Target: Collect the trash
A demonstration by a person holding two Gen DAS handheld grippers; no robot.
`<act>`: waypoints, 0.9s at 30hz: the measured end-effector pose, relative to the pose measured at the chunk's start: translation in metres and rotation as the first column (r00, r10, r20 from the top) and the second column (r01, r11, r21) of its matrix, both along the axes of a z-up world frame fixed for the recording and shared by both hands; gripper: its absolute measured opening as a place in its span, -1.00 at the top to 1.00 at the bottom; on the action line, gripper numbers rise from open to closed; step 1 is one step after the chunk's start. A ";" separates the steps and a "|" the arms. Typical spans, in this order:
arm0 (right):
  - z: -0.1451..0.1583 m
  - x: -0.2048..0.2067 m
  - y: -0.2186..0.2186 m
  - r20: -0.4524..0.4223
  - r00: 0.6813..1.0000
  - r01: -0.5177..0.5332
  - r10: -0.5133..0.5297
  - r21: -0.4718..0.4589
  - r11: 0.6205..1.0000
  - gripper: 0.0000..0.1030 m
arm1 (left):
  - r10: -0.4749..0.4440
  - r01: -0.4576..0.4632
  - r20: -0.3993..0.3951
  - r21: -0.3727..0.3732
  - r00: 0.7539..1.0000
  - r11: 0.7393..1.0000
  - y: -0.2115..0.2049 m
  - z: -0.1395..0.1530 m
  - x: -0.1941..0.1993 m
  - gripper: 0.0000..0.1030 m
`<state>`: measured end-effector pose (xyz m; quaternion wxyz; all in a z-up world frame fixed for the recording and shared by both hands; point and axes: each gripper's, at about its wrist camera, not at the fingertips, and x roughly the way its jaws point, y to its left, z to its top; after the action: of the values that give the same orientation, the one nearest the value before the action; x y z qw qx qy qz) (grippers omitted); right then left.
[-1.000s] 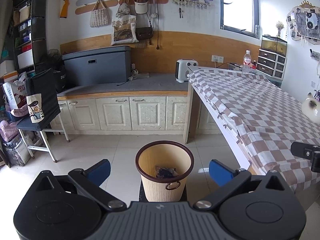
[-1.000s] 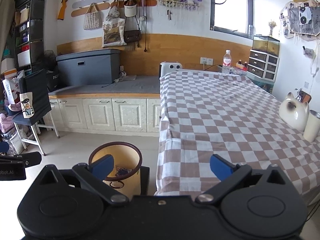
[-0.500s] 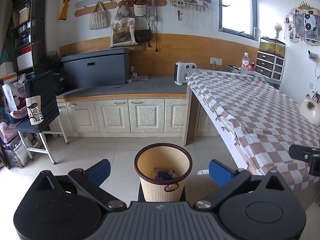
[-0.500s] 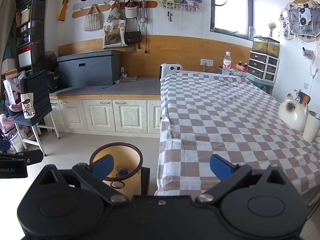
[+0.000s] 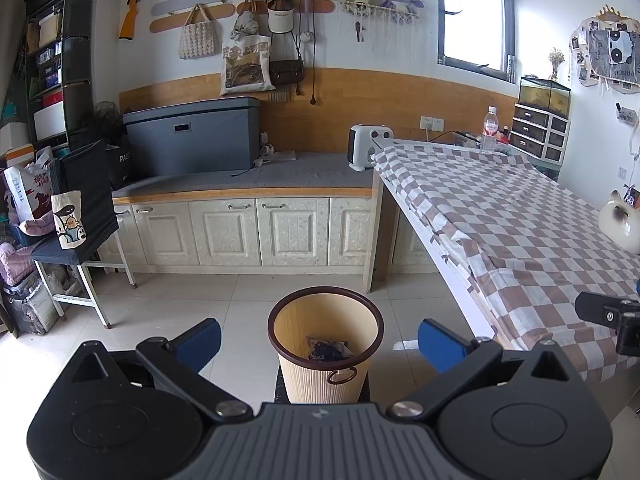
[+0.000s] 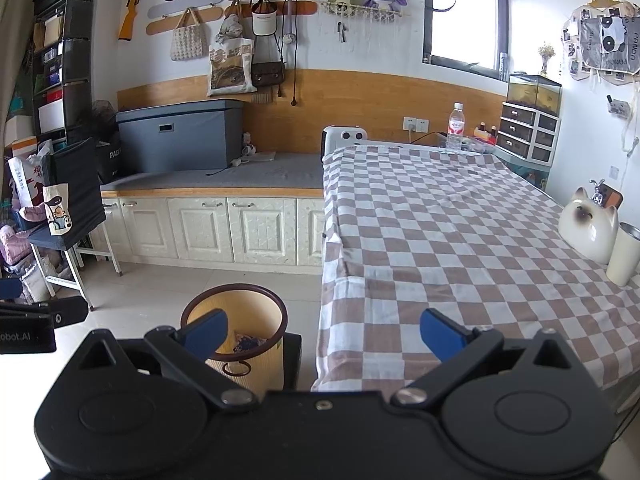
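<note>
A beige ribbed trash bin [image 5: 326,364] with a dark brown rim stands on the tiled floor beside the table; it also shows in the right wrist view [image 6: 256,354]. A dark blue wrapper [image 5: 326,350] lies inside it. My left gripper [image 5: 318,340] is open and empty, above and in front of the bin. My right gripper [image 6: 322,332] is open and empty, over the near left corner of the checkered tablecloth [image 6: 440,240]. The other gripper's body shows at each view's edge.
A ceramic cat [image 6: 588,228] and a white cup [image 6: 624,256] stand at the table's right side. A water bottle [image 6: 454,128] and small heater [image 6: 346,140] are at the far end. White cabinets [image 5: 240,232] and a folding chair [image 5: 80,220] stand behind the bin.
Both views have pulled back and risen slightly; the bin sits a little lower in the frame. Both grippers stay open and empty.
</note>
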<state>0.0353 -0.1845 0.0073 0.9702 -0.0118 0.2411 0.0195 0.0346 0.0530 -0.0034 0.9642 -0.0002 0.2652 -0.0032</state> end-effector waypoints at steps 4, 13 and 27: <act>0.000 0.000 0.000 -0.001 1.000 0.000 0.000 0.001 1.000 -1.00 | 0.000 0.000 0.000 -0.001 1.000 1.000 0.000 0.000 0.000 -1.00; 0.000 0.000 0.000 -0.001 1.000 -0.001 0.001 0.001 1.000 -1.00 | 0.000 0.000 -0.001 -0.001 1.000 1.000 0.001 0.000 0.000 -1.00; -0.001 0.000 0.001 -0.006 1.000 -0.002 0.002 0.003 1.000 -1.00 | -0.001 0.001 0.000 -0.002 1.000 1.000 0.000 0.000 0.000 -1.00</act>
<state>0.0349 -0.1834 0.0067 0.9695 -0.0105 0.2439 0.0211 0.0342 0.0526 -0.0030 0.9641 -0.0012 0.2654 -0.0040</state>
